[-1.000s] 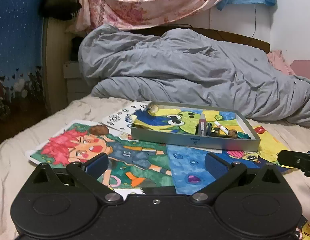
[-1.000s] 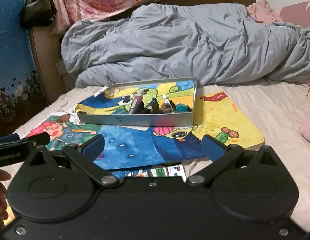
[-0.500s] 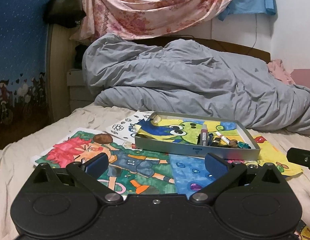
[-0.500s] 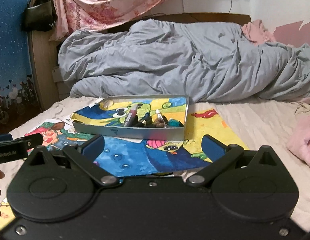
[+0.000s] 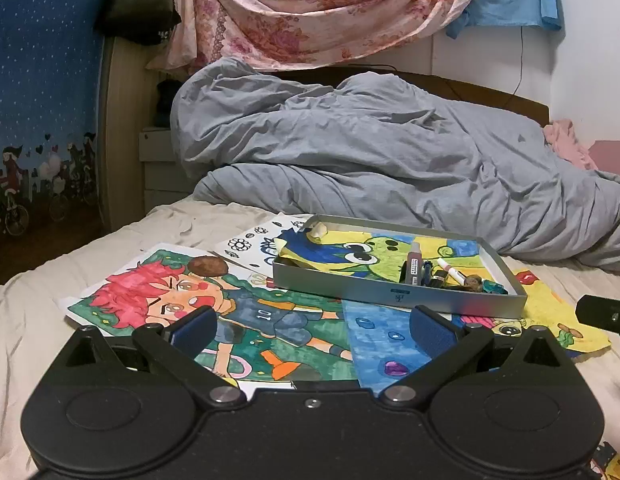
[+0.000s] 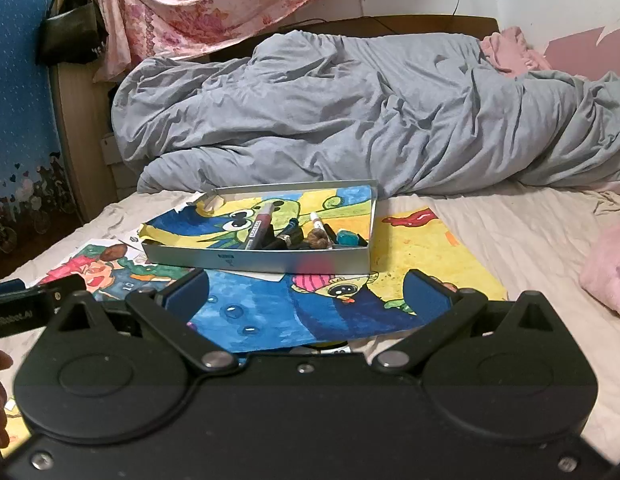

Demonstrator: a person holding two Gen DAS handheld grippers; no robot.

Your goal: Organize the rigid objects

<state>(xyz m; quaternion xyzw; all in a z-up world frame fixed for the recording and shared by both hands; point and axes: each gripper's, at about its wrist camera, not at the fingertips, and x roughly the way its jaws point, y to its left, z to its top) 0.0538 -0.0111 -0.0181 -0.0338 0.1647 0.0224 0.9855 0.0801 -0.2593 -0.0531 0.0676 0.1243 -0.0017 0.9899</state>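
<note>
Bed: one tray, one walnut.

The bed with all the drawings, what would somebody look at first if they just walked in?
Probably the bright painted drawings spread over the beige sheet, above all the red-haired cartoon boy picture near the left side. Next, the shallow silver metal tray lying on top of them, with markers and small bits piled in its right end. Behind everything, a big rumpled grey duvet fills the back of the bed.
</note>
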